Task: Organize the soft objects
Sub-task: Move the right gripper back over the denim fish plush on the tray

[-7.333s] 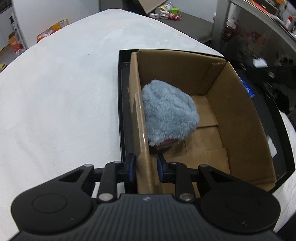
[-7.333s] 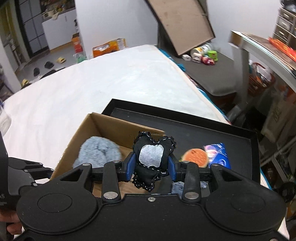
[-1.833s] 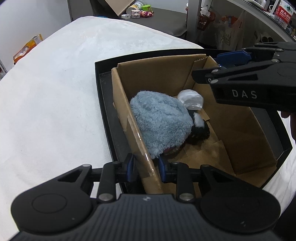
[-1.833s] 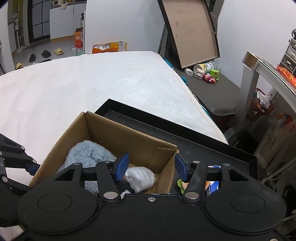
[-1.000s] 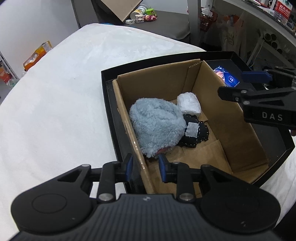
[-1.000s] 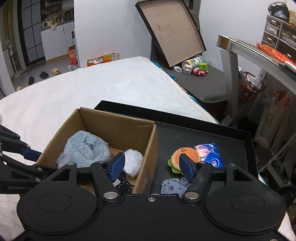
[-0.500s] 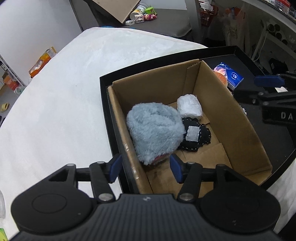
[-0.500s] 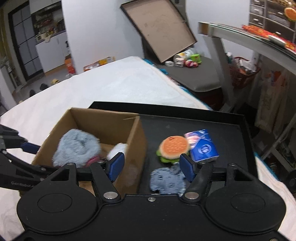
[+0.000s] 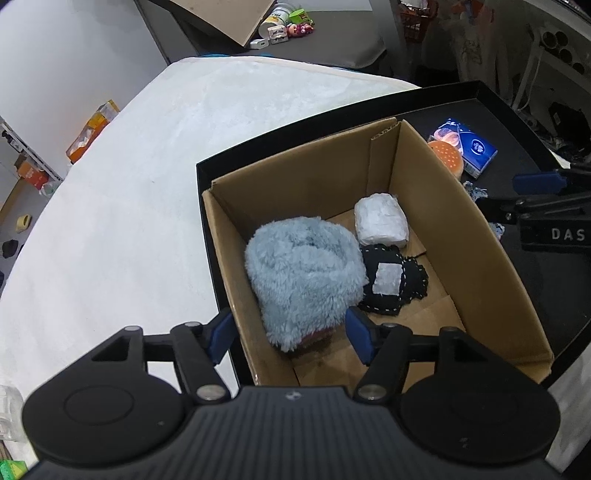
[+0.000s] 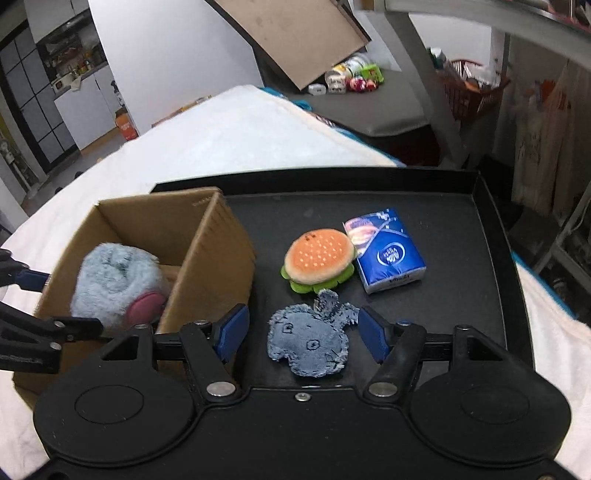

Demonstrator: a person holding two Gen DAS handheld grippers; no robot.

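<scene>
A cardboard box (image 9: 480,258) (image 10: 221,243) stands in a black tray (image 10: 461,206) (image 9: 332,118). Inside lie a fluffy blue plush (image 9: 303,277) (image 10: 118,280), a white wrapped pack (image 9: 382,221) and a black stitched pouch (image 9: 391,280). My left gripper (image 9: 288,336) is open, straddling the box's near left wall, holding nothing. My right gripper (image 10: 303,334) is open above a denim soft toy (image 10: 310,343) on the tray, which lies between its fingers. A plush burger (image 10: 317,258) (image 9: 447,157) and a blue tissue pack (image 10: 384,254) (image 9: 469,147) lie beyond it.
The tray sits on a white padded surface (image 9: 110,206) (image 10: 229,136). A grey bench with small toys (image 10: 351,81), a leaning board (image 10: 295,33) and a metal table leg (image 10: 424,74) stand beyond. The right gripper shows at the left view's right edge (image 9: 546,206).
My left gripper let go of the box wall and opened. My right gripper dropped the black pouch into the box, then swung right over the tray to hover above the denim toy.
</scene>
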